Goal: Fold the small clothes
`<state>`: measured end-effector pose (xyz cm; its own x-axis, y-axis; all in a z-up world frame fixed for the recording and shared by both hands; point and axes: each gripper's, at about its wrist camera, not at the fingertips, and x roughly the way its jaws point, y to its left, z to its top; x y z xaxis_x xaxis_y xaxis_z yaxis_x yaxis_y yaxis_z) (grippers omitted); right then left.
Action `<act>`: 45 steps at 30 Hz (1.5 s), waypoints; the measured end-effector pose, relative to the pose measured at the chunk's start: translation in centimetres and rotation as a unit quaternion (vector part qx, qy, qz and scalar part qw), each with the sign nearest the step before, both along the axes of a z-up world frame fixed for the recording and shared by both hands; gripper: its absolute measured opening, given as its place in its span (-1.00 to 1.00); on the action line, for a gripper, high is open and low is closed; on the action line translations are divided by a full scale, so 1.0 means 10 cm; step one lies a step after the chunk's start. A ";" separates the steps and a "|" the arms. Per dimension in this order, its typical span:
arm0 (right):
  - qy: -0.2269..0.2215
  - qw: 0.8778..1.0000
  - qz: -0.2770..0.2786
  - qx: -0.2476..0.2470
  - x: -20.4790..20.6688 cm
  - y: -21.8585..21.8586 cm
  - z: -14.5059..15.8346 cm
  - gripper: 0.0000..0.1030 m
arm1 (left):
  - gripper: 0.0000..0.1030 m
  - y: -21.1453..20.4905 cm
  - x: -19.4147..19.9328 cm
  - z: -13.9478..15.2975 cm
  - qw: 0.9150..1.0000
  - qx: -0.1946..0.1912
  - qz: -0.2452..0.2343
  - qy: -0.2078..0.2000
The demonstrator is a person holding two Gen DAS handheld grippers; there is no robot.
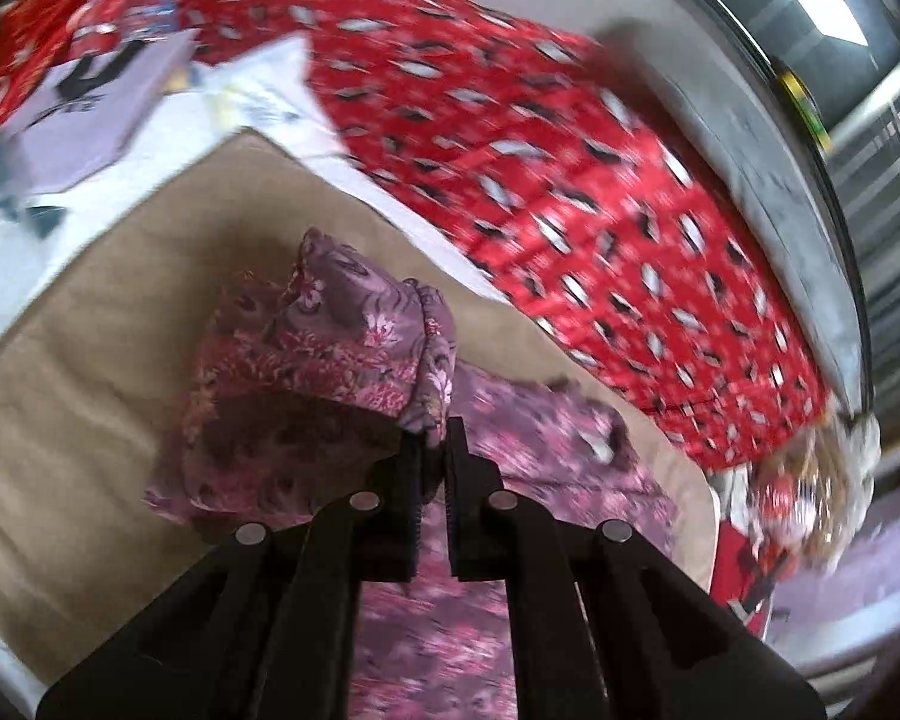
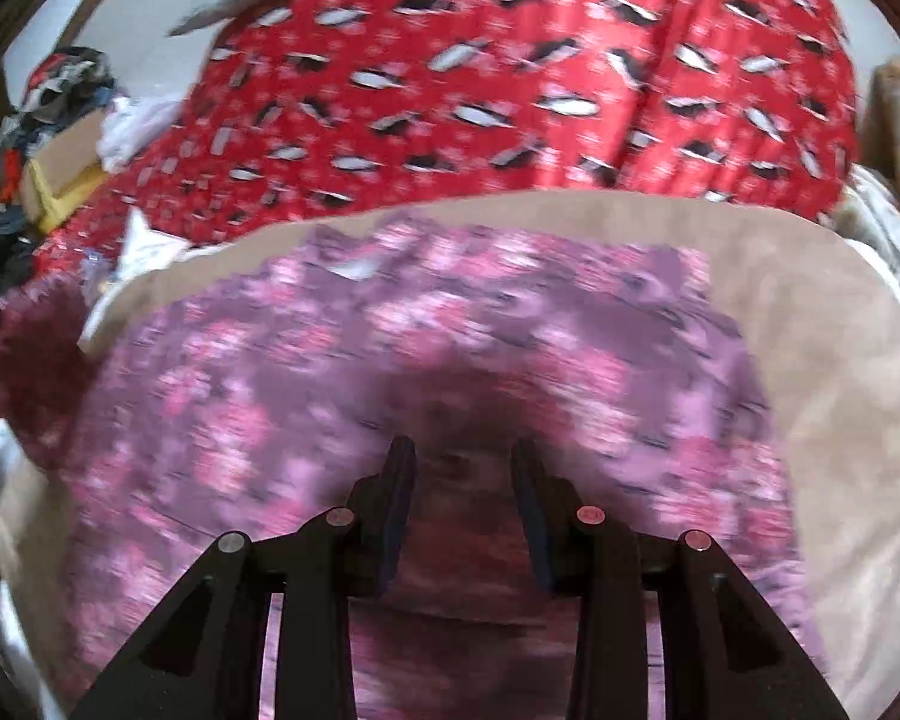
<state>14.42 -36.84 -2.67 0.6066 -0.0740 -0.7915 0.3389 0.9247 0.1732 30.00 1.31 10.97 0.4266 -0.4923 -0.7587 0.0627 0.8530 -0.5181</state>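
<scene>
A small purple and pink floral garment (image 1: 354, 354) lies on a tan mat (image 1: 90, 348). My left gripper (image 1: 433, 438) is shut on a bunched edge of this garment and holds it lifted above the mat, with the rest trailing down to the right. In the right wrist view the same floral garment (image 2: 462, 330) is spread flat over the tan mat (image 2: 828, 348). My right gripper (image 2: 462, 456) is open, its fingers spread just above the cloth with nothing between them. The views are blurred.
A large red cloth with black and white marks (image 1: 540, 168) lies beyond the mat, also in the right wrist view (image 2: 510, 90). A white printed garment (image 1: 84, 114) lies at the far left. A clothes pile (image 2: 48, 138) and a box sit at left.
</scene>
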 end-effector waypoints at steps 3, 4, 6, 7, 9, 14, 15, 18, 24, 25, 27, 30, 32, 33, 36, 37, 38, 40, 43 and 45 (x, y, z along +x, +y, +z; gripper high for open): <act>-0.024 0.999 0.003 0.023 -0.15 -0.09 -0.11 -0.27 | -0.92 -0.40 -0.10 0.03 0.999 0.002 -0.034 -0.002; -0.030 0.999 0.003 0.029 -0.17 -0.11 -0.13 -0.27 | -0.92 -0.53 -0.13 0.03 0.999 0.004 -0.046 0.000; -0.035 0.999 0.003 0.032 -0.19 -0.10 -0.14 -0.26 | -0.92 -0.83 -0.21 -0.04 0.997 0.010 -0.074 0.009; -0.036 0.999 0.005 0.032 -0.18 -0.10 -0.14 -0.25 | -0.92 -0.95 -0.24 -0.09 0.996 0.010 -0.085 0.014; -0.039 0.999 0.010 0.031 -0.19 -0.08 -0.14 -0.19 | -0.92 -1.23 -0.32 -0.25 0.993 0.020 -0.111 0.026; -0.047 0.998 0.013 0.039 -0.21 -0.11 -0.15 -0.17 | -0.92 -1.67 -0.41 -0.91 0.984 0.064 -0.147 0.083; -0.047 0.998 0.013 0.040 -0.20 -0.12 -0.16 -0.16 | -0.92 -1.70 -0.42 -1.04 0.981 0.075 -0.148 0.097; -0.044 0.998 0.015 0.037 -0.21 -0.10 -0.15 -0.14 | -0.90 -1.67 -0.46 -1.12 0.981 0.069 -0.151 0.099; -0.050 0.997 0.033 0.047 -0.08 0.03 0.10 -0.10 | -0.10 -1.07 -0.60 -0.72 0.985 0.015 -0.157 0.076; -0.061 0.995 0.049 0.056 -0.03 0.11 0.18 -0.10 | 0.04 -0.89 -0.63 -0.68 0.988 0.010 -0.138 0.068; -0.072 0.991 0.087 0.065 0.09 0.31 0.30 0.00 | 0.11 -0.57 -0.66 -0.68 0.993 0.004 -0.104 0.063; -0.076 0.985 0.148 0.055 0.25 0.71 0.42 0.14 | 0.11 -0.26 -0.62 -0.87 0.993 -0.014 -0.066 0.095; -0.069 0.979 0.187 0.027 0.34 1.01 0.43 0.22 | 0.11 -0.13 -0.55 -1.03 0.991 -0.021 -0.049 0.123; -0.057 0.977 0.203 -0.010 0.42 1.21 0.41 0.22 | 0.11 -0.10 -0.54 -1.10 0.990 -0.030 -0.043 0.133; -0.015 0.975 0.211 -0.069 0.65 1.52 0.25 0.21 | 0.11 -0.03 -0.51 -1.24 0.986 -0.056 -0.029 0.156; -0.005 0.974 0.212 -0.074 0.71 1.55 0.21 0.17 | 0.11 -0.04 -0.50 -1.25 0.986 -0.058 -0.028 0.156; 0.009 0.973 0.215 -0.080 0.80 1.59 0.16 0.00 | 0.11 -0.02 -0.50 -1.24 0.986 -0.057 -0.029 0.155; 0.002 0.975 0.212 -0.064 0.85 1.52 0.16 -0.80 | 0.11 -0.05 -0.50 -1.21 0.987 -0.050 -0.034 0.151; -0.057 0.984 0.165 0.016 0.67 1.14 0.33 -0.81 | 0.11 -0.06 -0.50 -1.20 0.988 -0.042 -0.038 0.144; -0.078 0.988 0.120 0.059 0.52 0.81 0.43 -0.81 | 0.11 -0.09 -0.50 -1.21 0.988 -0.034 -0.037 0.144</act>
<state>19.58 -28.77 1.61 0.7112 0.1751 -0.6808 0.0721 0.9452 0.3185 25.00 0.39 -1.14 0.1588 -0.5672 -0.8081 -0.0355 0.8147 -0.5788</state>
